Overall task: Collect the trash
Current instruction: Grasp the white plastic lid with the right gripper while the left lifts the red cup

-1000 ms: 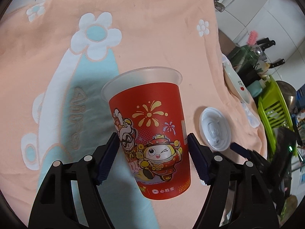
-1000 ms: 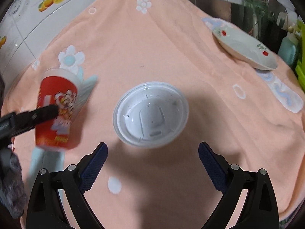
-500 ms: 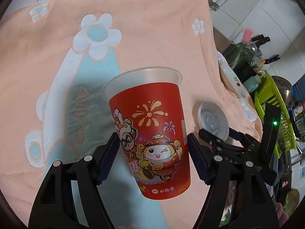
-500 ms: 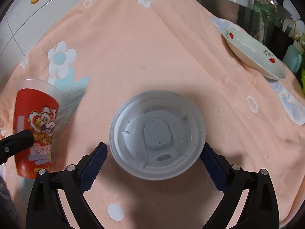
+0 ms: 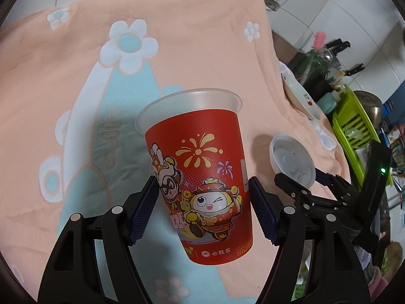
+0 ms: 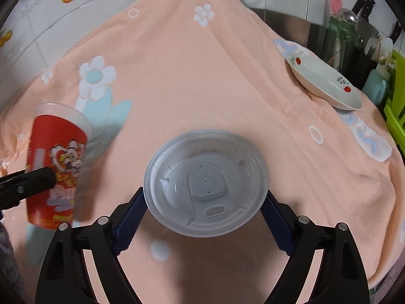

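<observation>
A red cartoon-printed cup (image 5: 200,177) with a clear rim hangs tilted above the peach towel (image 5: 189,50). My left gripper (image 5: 202,185) is shut on its sides. The cup (image 6: 55,162) also shows at the left of the right wrist view, with a left finger (image 6: 38,177) across it. A white plastic lid (image 6: 205,185) sits between the pads of my right gripper (image 6: 205,196), whose jaws are closing and touch its rim on both sides. The lid is raised off the towel, with its shadow beneath. In the left wrist view the lid (image 5: 293,162) tilts in the right gripper (image 5: 300,177).
A white plate with red flowers (image 6: 326,81) rests at the towel's far right edge. Behind it stand bottles, knives and a green dish rack (image 5: 354,124). A tiled wall (image 6: 38,25) runs along the far left. The towel drops off at the right edge.
My right gripper moved in around the lid, narrowed onto its rim and lifted it from the towel. My left gripper kept its grip on the cup and drifted slightly.
</observation>
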